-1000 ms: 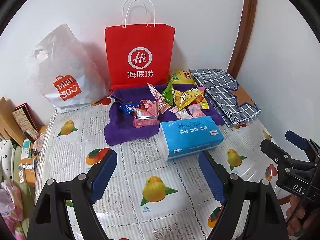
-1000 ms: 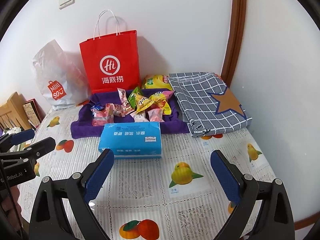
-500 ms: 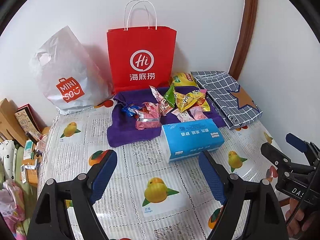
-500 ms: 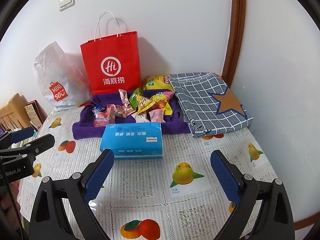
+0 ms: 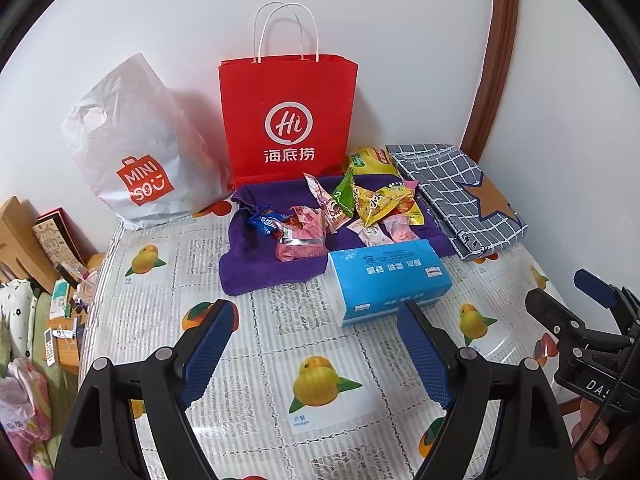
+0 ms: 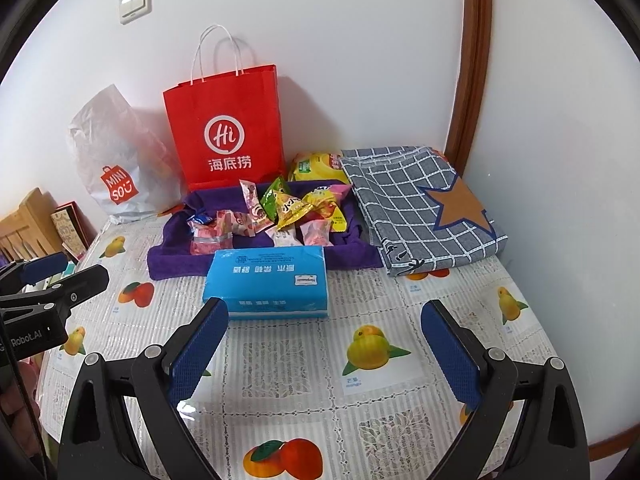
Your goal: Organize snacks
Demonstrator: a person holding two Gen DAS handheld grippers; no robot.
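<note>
Several small snack packets in pink, yellow, green and blue lie in a heap on a purple towel at the back of the table; they also show in the right wrist view. A yellow snack bag lies behind the towel. My left gripper is open and empty, held above the table short of the towel. My right gripper is open and empty, held above the table in front of a blue tissue pack.
A red paper bag and a white Miniso plastic bag stand against the back wall. A folded grey checked cloth with a star lies at the right. The fruit-print tablecloth covers the table. Clutter sits off the left edge.
Both grippers have drawn back and risen slightly, so the table items look a little farther and lower. Both stay open. Nothing on the table has moved.
</note>
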